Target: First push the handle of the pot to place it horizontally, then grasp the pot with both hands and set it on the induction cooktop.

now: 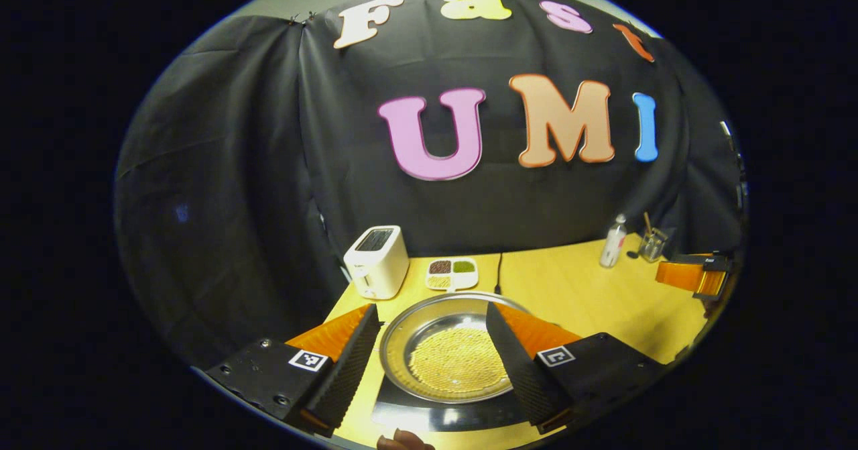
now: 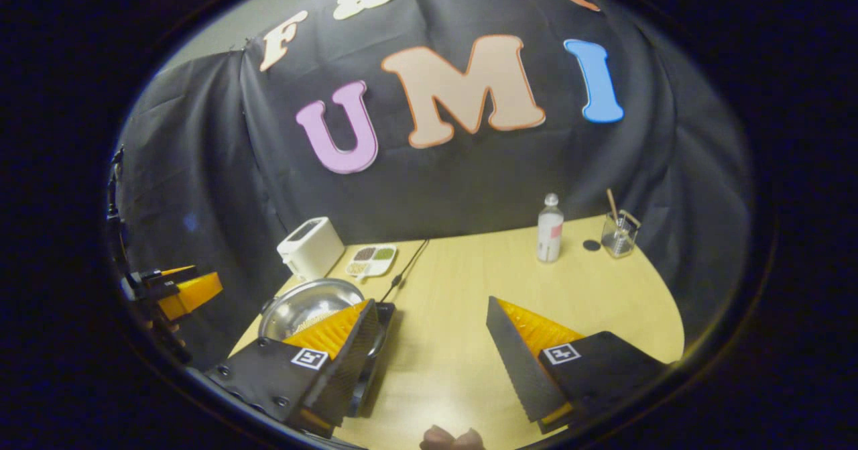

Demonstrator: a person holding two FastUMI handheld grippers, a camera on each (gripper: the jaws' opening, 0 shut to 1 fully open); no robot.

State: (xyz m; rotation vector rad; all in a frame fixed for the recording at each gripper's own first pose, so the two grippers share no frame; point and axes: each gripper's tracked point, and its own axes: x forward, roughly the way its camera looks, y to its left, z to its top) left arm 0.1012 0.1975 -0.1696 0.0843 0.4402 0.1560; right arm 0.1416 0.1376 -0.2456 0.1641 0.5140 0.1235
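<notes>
Left gripper view: round shiny steel pot (image 1: 448,353) on flat glossy cooktop (image 1: 402,413), both grippers' fingers wide.

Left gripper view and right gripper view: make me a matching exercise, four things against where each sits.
Things:
1. pot
2. toaster
3. bottle
4. glass cup

Places:
A. far side of the table, just left of the glass cup
B. on the induction cooktop
C. far right of the table, a stick standing in it
D. back left of the table, beside the divided dish

Pairs: 1-B, 2-D, 3-A, 4-C
</notes>
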